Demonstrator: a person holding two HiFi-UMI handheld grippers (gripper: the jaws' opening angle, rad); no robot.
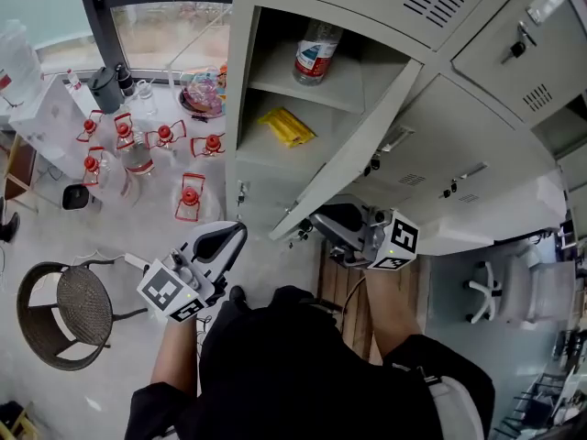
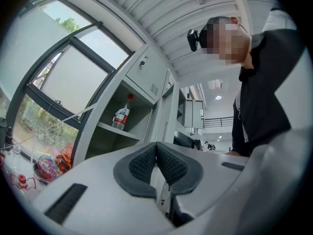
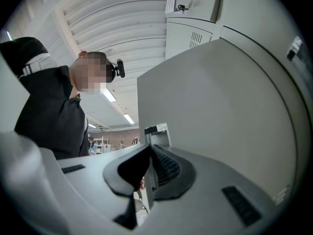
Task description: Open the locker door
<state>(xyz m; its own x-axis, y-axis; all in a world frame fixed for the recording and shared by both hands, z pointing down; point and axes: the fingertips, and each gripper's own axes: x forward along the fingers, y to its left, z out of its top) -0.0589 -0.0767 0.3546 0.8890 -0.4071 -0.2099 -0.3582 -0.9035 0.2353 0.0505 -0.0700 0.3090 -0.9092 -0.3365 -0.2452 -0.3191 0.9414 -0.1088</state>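
Observation:
The grey locker door (image 1: 367, 145) stands swung out from its compartment. Inside, a water bottle (image 1: 316, 53) sits on the upper shelf and a yellow packet (image 1: 286, 126) on the lower one. My right gripper (image 1: 323, 220) is at the door's free edge, low down, shut on the thin door edge (image 3: 146, 180). In the right gripper view the door (image 3: 220, 106) fills the right side, and its latch (image 3: 156, 129) shows just above my right gripper (image 3: 149, 155). My left gripper (image 1: 237, 234) hangs left of the door, shut and holding nothing. The left gripper (image 2: 156, 151) looks up at the bottle (image 2: 121, 116).
Several glass bottles in red frames (image 1: 138, 145) stand on the floor by the window, left of the locker. A round wicker stool (image 1: 69, 314) is at lower left. A white office chair (image 1: 500, 287) is at right. Neighbouring locker doors (image 1: 514, 44) are closed.

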